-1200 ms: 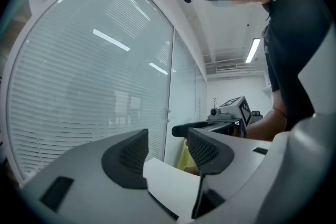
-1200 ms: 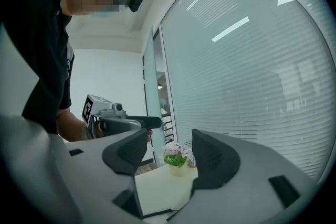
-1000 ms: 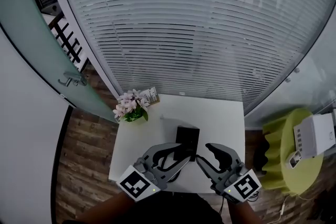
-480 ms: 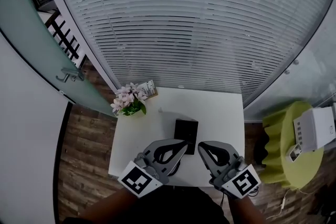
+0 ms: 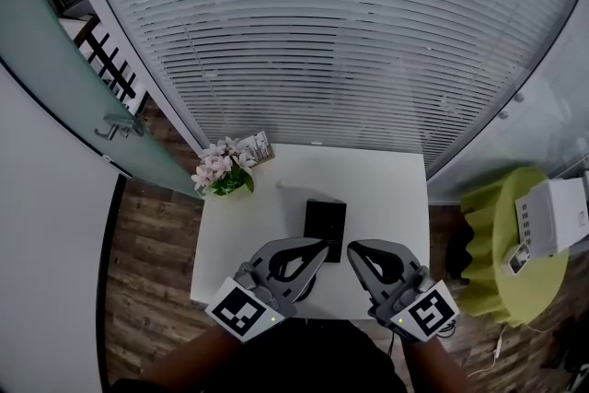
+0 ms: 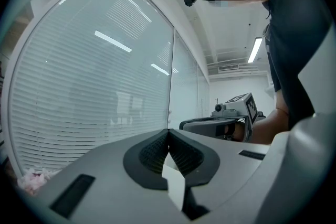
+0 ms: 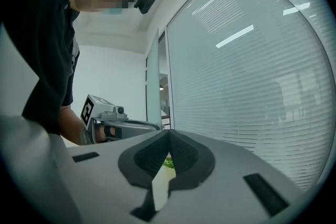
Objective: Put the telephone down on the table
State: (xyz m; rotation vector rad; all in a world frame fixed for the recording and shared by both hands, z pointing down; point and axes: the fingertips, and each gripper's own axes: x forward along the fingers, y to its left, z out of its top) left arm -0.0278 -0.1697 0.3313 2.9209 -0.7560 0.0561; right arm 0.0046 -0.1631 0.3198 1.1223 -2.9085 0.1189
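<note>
The telephone [image 5: 325, 230] is a flat black slab lying on the white table [image 5: 386, 198], near its middle. My left gripper [image 5: 319, 245] hovers just in front of the phone's near left corner, jaws shut with nothing between them. My right gripper [image 5: 352, 251] sits just right of the phone's near edge, also shut and empty. In the left gripper view the left gripper [image 6: 168, 131] has its tips pressed together, and the right gripper [image 6: 218, 123] shows beyond. In the right gripper view the right gripper [image 7: 169, 132] is likewise closed, with the left gripper [image 7: 113, 123] to its left.
A small pot of pink flowers [image 5: 222, 172] and a little card [image 5: 260, 146] stand at the table's far left corner. A wall of white blinds [image 5: 331, 32] rises behind the table. A yellow-green round stand [image 5: 506, 276] carrying a white device [image 5: 552, 230] is at the right. A glass door [image 5: 83, 106] is at the left.
Both grippers stood open a second ago and are now shut, empty. The phone stays flat on the table. The hands have hardly shifted.
</note>
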